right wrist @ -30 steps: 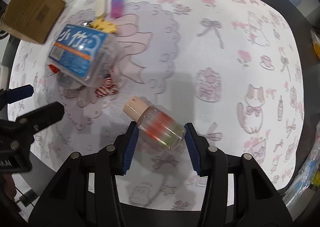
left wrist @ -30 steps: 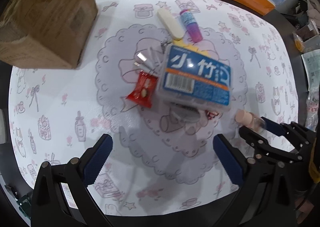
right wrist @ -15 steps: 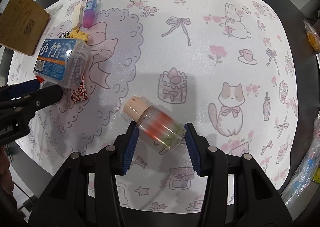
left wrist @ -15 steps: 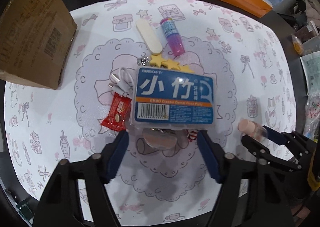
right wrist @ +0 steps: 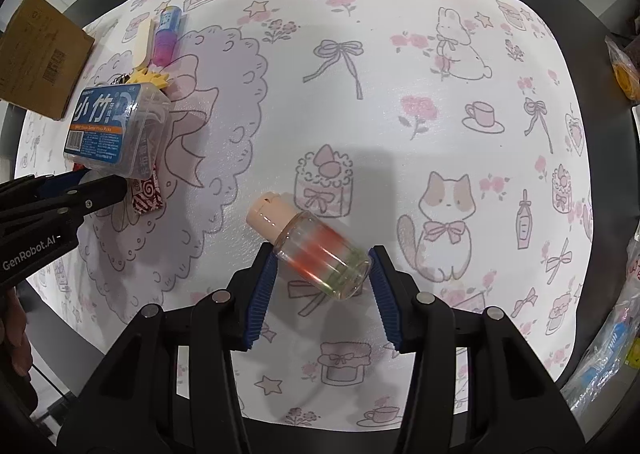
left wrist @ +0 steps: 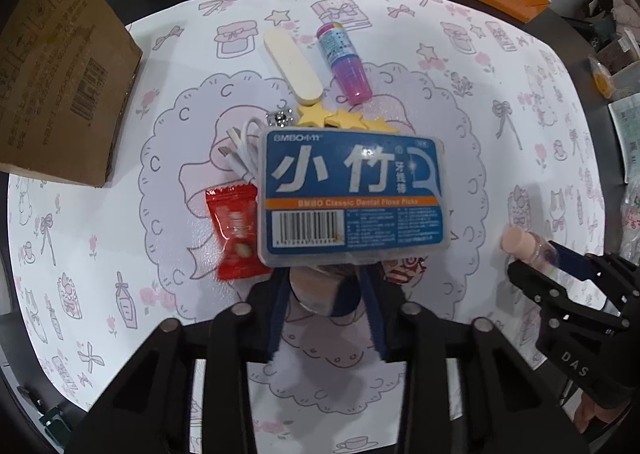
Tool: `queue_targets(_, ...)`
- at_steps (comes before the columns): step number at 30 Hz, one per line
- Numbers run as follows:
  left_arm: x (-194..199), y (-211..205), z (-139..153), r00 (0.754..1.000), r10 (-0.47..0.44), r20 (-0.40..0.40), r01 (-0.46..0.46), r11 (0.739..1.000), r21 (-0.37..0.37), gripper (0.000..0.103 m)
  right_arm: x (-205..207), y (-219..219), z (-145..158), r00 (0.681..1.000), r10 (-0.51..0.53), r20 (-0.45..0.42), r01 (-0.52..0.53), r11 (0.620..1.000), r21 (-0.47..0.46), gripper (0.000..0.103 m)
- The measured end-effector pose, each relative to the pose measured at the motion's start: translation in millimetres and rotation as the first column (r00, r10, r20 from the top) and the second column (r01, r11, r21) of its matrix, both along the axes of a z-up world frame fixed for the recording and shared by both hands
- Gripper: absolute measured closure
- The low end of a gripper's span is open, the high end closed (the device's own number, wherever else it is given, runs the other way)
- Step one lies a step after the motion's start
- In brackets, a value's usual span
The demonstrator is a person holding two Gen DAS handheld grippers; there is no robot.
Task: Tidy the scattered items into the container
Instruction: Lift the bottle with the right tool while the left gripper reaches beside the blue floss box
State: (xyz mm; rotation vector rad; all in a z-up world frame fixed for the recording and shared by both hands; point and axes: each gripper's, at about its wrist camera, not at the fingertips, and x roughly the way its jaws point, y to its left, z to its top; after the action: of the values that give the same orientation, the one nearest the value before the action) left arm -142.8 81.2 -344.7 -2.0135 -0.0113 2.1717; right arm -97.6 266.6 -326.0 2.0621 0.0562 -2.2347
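From the left wrist view, we look straight down on the pile at the middle of the patterned mat (left wrist: 120, 238) on the worktop. The left gripper (left wrist: 326, 314) has its fingers closing around a small round peach-coloured item (left wrist: 316, 292) that sits between them, half hidden under the near edge of the floss pick box (left wrist: 352, 198); we cannot tell whether the pads already press on it. The box lies at twelve o'clock from the fingers, its long axis running nine to three, blue label up, clear plastic sides. A red snack packet (left wrist: 236, 230) is at ten o'clock, the cardboard box (left wrist: 60, 74) far off at ten.

From the right wrist view, the right gripper (right wrist: 322, 276) grips a clear bottle (right wrist: 320, 254) between its fingers, with a peach cap and reddish contents. Its long axis runs from ten o'clock, cap end, to four. It hangs clear above the mat. We judge the left hand is the nearer one to the pile, which lies at nine to ten o'clock here.
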Motion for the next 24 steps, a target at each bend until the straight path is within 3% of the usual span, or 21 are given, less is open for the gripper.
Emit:
queue_targets(14, 8.3, 0.6, 4.7, 1.000, 0.000, -0.006, 0.001, 0.999, 0.036, 0.096, -0.2, -0.7, 9.6, 1.000, -0.001, -0.012, 0.000, 1.000, -0.016, 0.054)
queue_targets(19, 16.9, 1.0, 11.7, 1.000, -0.010, -0.002, 0.010, 0.999, 0.033, 0.099, 2.5, -3.9, 14.7, 1.000, 0.000, -0.017, -0.001, 0.999, -0.033, 0.054)
queue_targets(24, 37.8, -33.6, 26.5, 1.000, -0.014, -0.005, 0.014, 0.999, 0.042, 0.101, 7.8, -6.0, 22.4, 1.000, -0.004, -0.026, 0.003, 0.999, -0.033, 0.054)
